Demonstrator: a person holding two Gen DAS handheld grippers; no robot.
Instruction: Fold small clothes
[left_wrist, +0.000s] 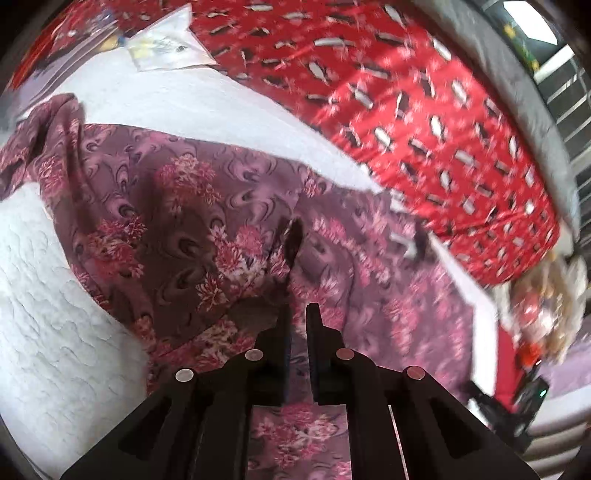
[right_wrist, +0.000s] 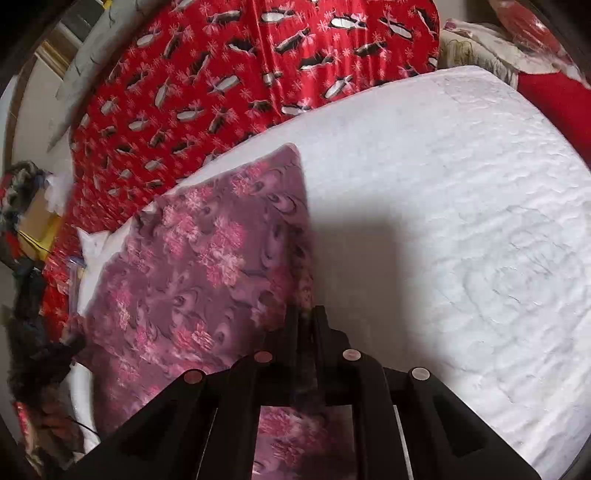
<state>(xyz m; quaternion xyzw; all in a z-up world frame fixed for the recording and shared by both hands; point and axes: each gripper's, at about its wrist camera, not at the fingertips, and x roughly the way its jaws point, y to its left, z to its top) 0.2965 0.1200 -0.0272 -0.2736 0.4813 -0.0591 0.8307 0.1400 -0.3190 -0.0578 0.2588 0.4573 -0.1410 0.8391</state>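
A mauve garment with pink flowers (left_wrist: 166, 206) lies spread over a white quilted pad (left_wrist: 44, 295). In the left wrist view a raised ridge of the cloth runs down into my left gripper (left_wrist: 299, 310), whose black fingers (left_wrist: 283, 325) stand almost together, shut on that fold. In the right wrist view the same garment (right_wrist: 199, 258) lies left of centre with a straight right edge. My right gripper (right_wrist: 308, 312) sits on that edge near the bottom, its fingers close together with blurred cloth pinched between them. The pad (right_wrist: 461, 221) is bare to the right of it.
A red patterned blanket (left_wrist: 424, 110) (right_wrist: 221, 74) lies along the far side of the pad. A white plastic packet (left_wrist: 166, 40) rests at the top left. Blurred clutter (left_wrist: 546, 295) is at the right edge. A dark fuzzy item (right_wrist: 37, 350) and a cardboard box (right_wrist: 37, 218) sit at the left.
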